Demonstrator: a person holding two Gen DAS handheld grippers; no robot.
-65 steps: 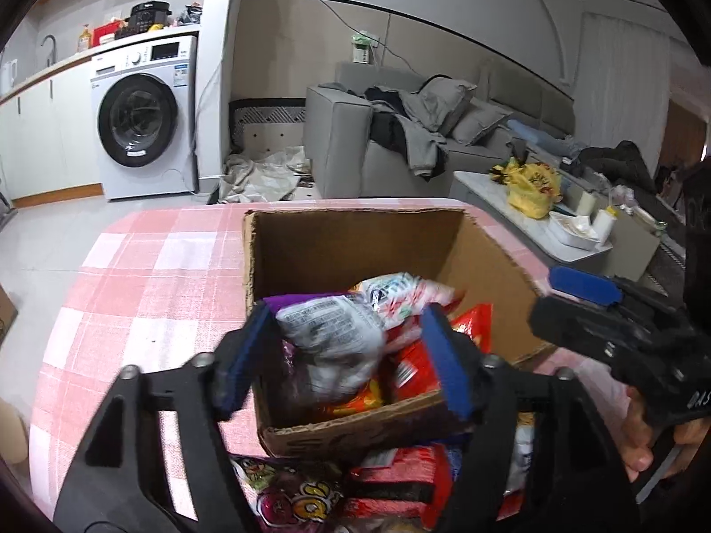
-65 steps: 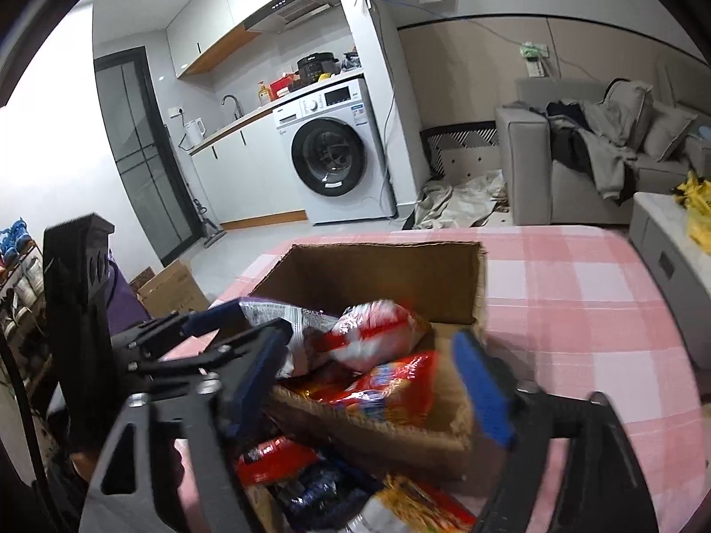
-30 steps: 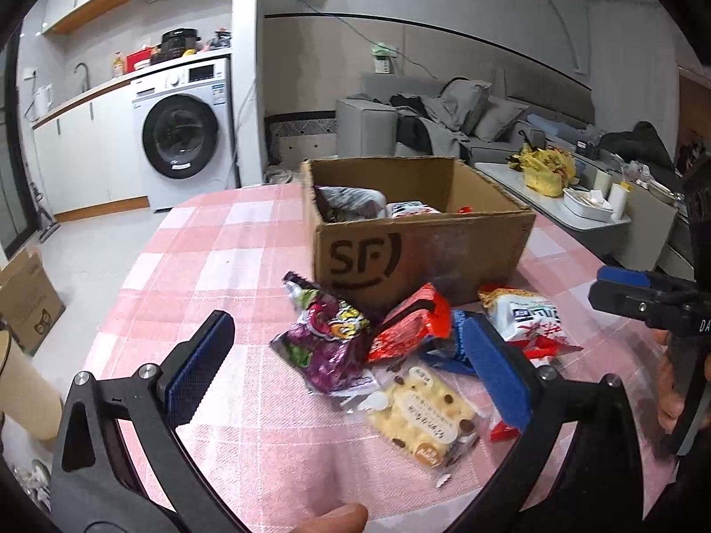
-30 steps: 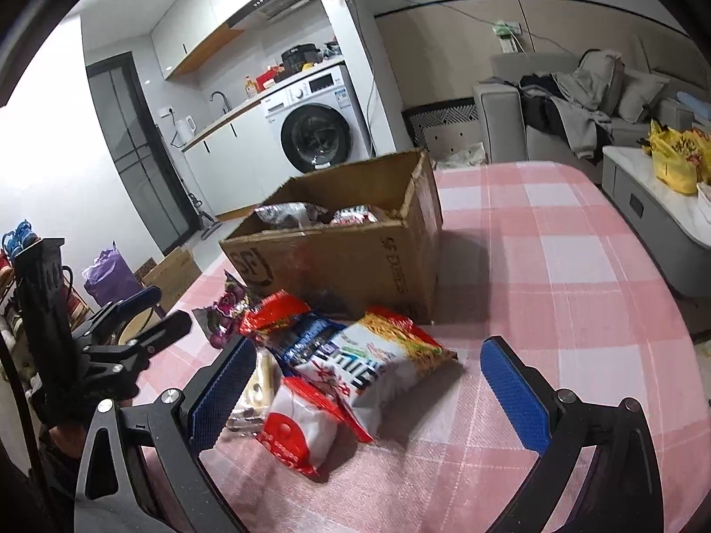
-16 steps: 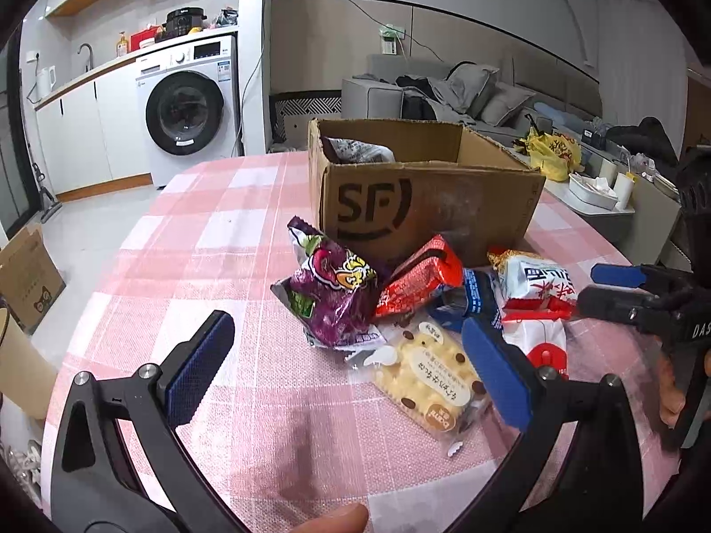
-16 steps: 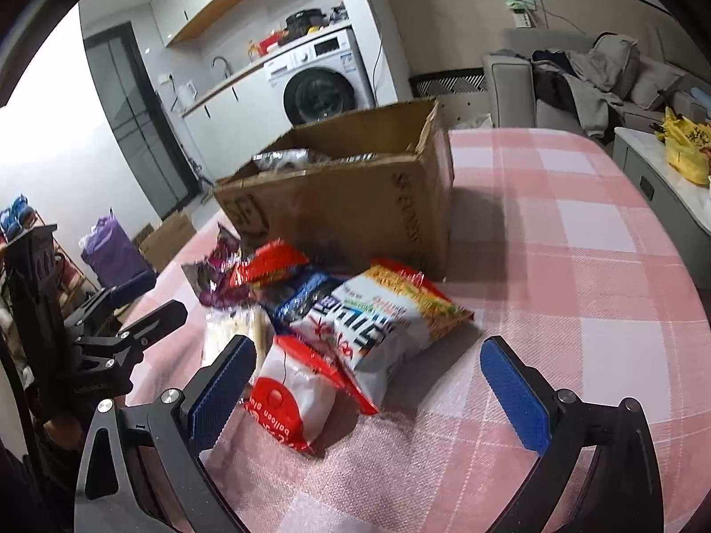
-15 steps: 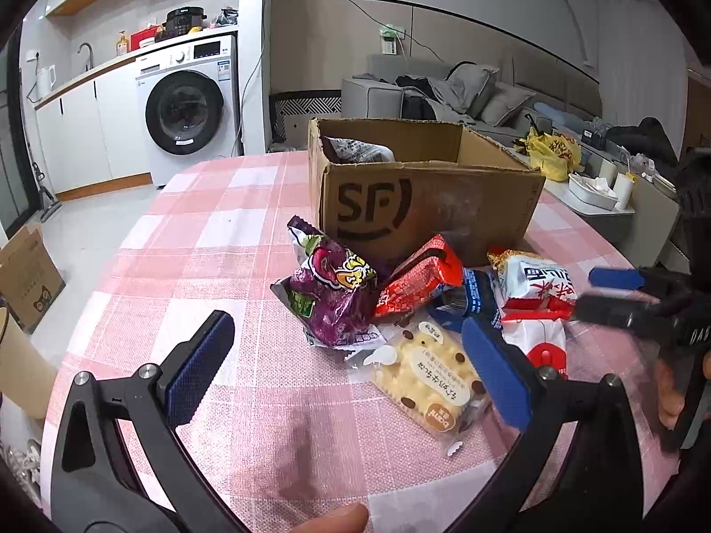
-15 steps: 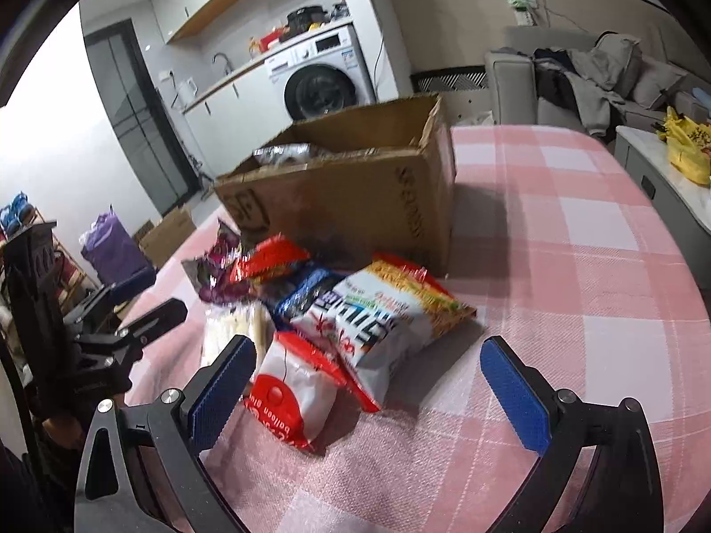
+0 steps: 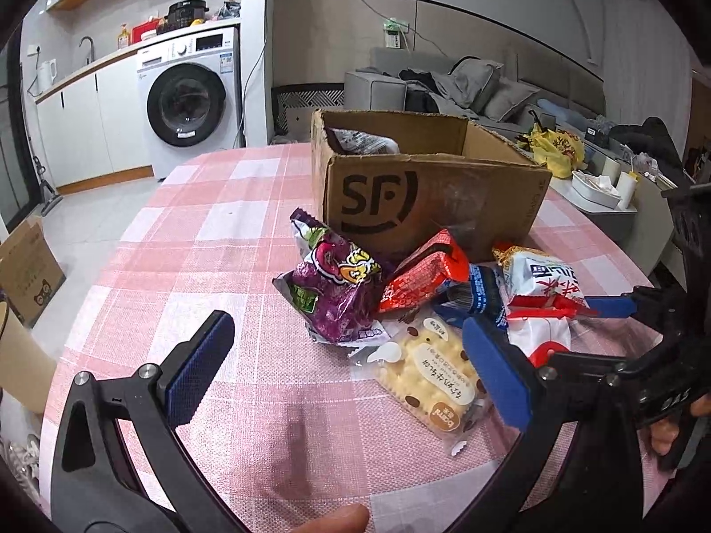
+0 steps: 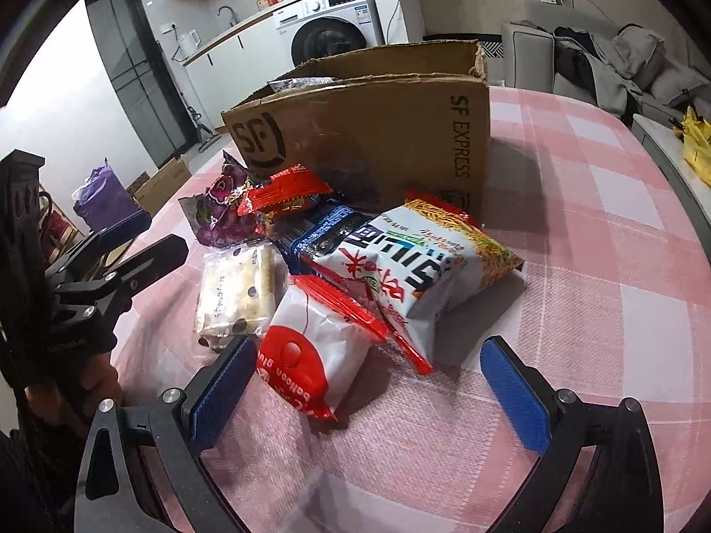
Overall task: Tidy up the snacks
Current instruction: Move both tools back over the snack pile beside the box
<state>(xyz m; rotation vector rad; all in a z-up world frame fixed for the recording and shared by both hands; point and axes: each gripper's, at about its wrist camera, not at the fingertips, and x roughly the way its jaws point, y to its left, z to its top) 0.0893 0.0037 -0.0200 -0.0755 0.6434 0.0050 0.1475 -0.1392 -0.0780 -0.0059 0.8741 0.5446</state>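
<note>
A brown SF cardboard box (image 9: 426, 204) (image 10: 377, 133) stands on the pink checked tablecloth (image 9: 200, 244) with a grey snack bag (image 9: 362, 141) showing inside. In front of it lie a purple bag (image 9: 337, 293), a red bag (image 9: 422, 277), a dark blue pack (image 9: 480, 293), a cracker pack (image 9: 431, 377) and a white noodle bag (image 10: 413, 262). A red-and-white pack (image 10: 311, 355) lies nearest my right gripper (image 10: 369, 391), which is open just in front of it. My left gripper (image 9: 346, 373) is open and empty, low over the cloth near the cracker pack.
A washing machine (image 9: 186, 102) and white cabinets stand at the back left, a grey sofa (image 9: 444, 84) behind the box. A low table (image 9: 600, 195) with a yellow bag is to the right. A cardboard box (image 9: 24, 266) stands on the floor at left.
Both grippers have moved lower and closer to the loose snacks. The right gripper now sits right by the red-and-white pack. Earlier, the left gripper let go of the grey bag in the box.
</note>
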